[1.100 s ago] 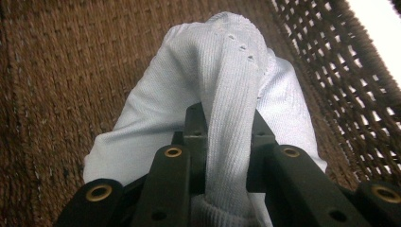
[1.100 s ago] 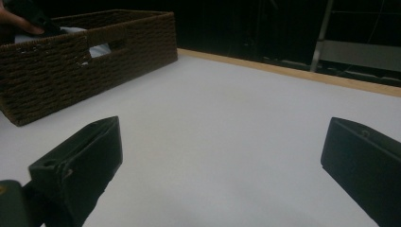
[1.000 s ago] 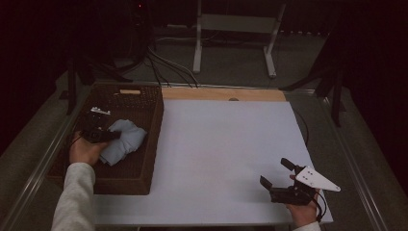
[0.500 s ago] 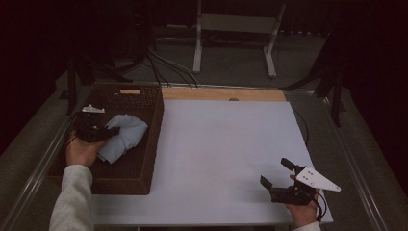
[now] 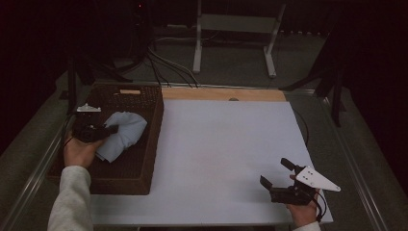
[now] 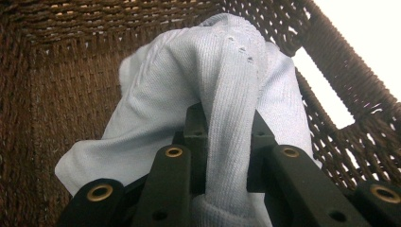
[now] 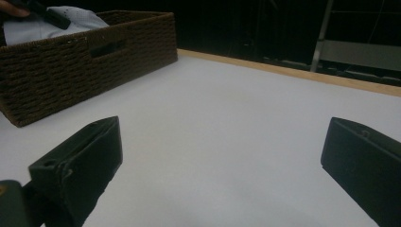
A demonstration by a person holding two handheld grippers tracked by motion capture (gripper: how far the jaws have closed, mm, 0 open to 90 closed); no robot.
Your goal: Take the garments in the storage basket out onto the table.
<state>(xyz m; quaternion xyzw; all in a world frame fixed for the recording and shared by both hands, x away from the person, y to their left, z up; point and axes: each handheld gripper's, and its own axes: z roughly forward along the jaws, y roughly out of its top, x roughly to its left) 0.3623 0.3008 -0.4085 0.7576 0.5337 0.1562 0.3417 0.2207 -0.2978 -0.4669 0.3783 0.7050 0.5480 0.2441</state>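
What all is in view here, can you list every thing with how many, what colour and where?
cloth: one, pale blue, in the basket, a fold pinched between the left tongs' jaws
basket: one, dark brown woven, on the table's left edge
table top: one, white, with a light wood strip along its far edge
metal stand: one, grey, on the floor beyond the table
cables: several, dark, on the floor behind the basket
left tongs: one, black, inside the basket, shut on the cloth
right tongs: one, black with a grey plate on top, at the table's near right corner, jaws wide open with nothing between them
sleeve: one, light grey, on the left forearm
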